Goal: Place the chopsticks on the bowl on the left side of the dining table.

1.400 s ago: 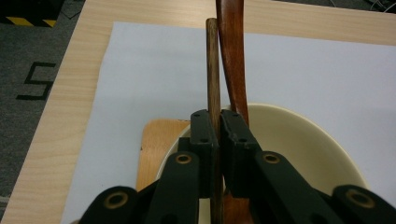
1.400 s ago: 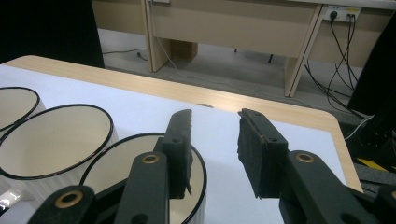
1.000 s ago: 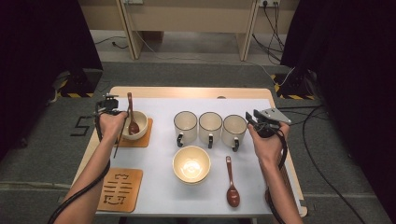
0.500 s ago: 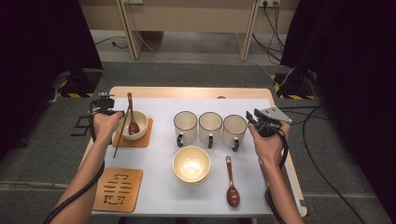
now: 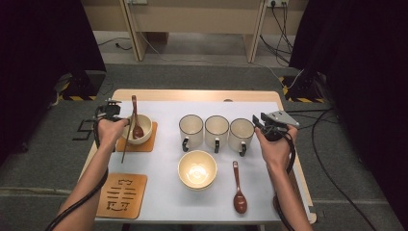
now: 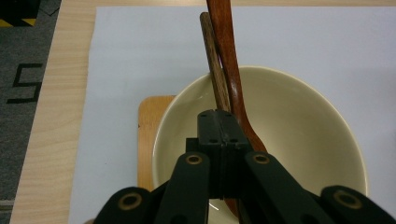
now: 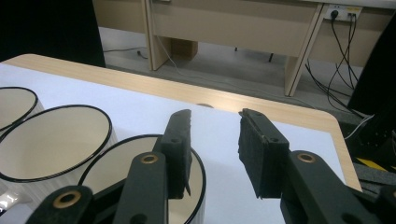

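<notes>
My left gripper (image 5: 126, 124) hangs over the cream bowl (image 5: 144, 135) at the table's left. It is shut on a dark wooden chopstick (image 5: 124, 150) that slants down past the hand. In the left gripper view the jaws (image 6: 219, 122) are pressed together on the chopstick (image 6: 212, 60), beside a red-brown spoon (image 6: 229, 56) resting in the bowl (image 6: 299, 140). My right gripper (image 5: 258, 121) is open beside the rightmost of three white mugs (image 5: 240, 131). Nothing lies between its pads (image 7: 215, 126), and its left finger (image 7: 180, 140) hovers over that mug's rim (image 7: 109, 154).
The left bowl sits on a wooden coaster (image 5: 147, 145). A second, patterned coaster (image 5: 121, 195) lies at the front left. Another cream bowl (image 5: 197, 168) stands mid-table, with a second spoon (image 5: 238, 190) to its right. White paper (image 5: 163, 192) covers the tabletop.
The left hand has shifted only slightly over the bowl with the chopstick. The right hand has stayed still.
</notes>
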Motion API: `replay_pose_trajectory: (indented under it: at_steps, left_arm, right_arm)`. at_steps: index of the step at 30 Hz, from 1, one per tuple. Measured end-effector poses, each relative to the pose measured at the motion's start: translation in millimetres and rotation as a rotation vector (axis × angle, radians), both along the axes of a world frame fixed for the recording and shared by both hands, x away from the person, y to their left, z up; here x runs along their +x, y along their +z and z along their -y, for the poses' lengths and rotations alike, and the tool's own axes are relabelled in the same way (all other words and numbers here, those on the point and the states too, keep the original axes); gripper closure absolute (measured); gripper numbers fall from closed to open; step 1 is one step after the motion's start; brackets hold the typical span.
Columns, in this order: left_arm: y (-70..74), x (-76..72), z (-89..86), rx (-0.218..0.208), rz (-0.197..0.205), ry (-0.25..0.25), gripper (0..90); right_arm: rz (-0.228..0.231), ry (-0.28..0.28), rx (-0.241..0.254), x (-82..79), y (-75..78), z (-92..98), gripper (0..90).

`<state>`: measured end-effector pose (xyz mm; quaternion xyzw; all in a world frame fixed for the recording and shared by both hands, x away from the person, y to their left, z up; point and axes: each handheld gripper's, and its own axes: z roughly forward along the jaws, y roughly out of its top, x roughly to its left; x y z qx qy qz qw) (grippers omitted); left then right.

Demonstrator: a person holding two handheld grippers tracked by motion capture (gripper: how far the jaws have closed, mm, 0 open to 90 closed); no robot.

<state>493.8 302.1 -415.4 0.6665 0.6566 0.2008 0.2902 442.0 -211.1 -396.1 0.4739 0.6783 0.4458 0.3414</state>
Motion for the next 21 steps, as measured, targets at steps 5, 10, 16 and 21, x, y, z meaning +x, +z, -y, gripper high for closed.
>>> replay_pose_trajectory:
  at_steps: [5, 10, 16, 21]
  left_arm:
    - [3.1, -2.2, -4.1, 0.006, 0.035, 0.02, 86.1]
    - [10.3, -6.8, -5.9, 0.015, 0.1, 0.029, 72.0]
    - [24.6, -14.9, -3.8, 0.001, 0.227, 0.008, 46.9]
    - [49.7, -18.7, 3.2, -0.007, 0.342, -0.008, 42.5]
  right_arm:
    - [0.006, -0.002, 0.003, -0.5, 0.5, 0.9, 64.0]
    - [0.004, 0.003, 0.006, -0.6, 1.6, 0.4, 63.7]
    - [-0.002, 0.006, 0.0, 0.3, 0.8, 0.3, 63.2]
    - [0.003, 0.012, 0.004, 2.2, 1.8, -0.7, 63.2]
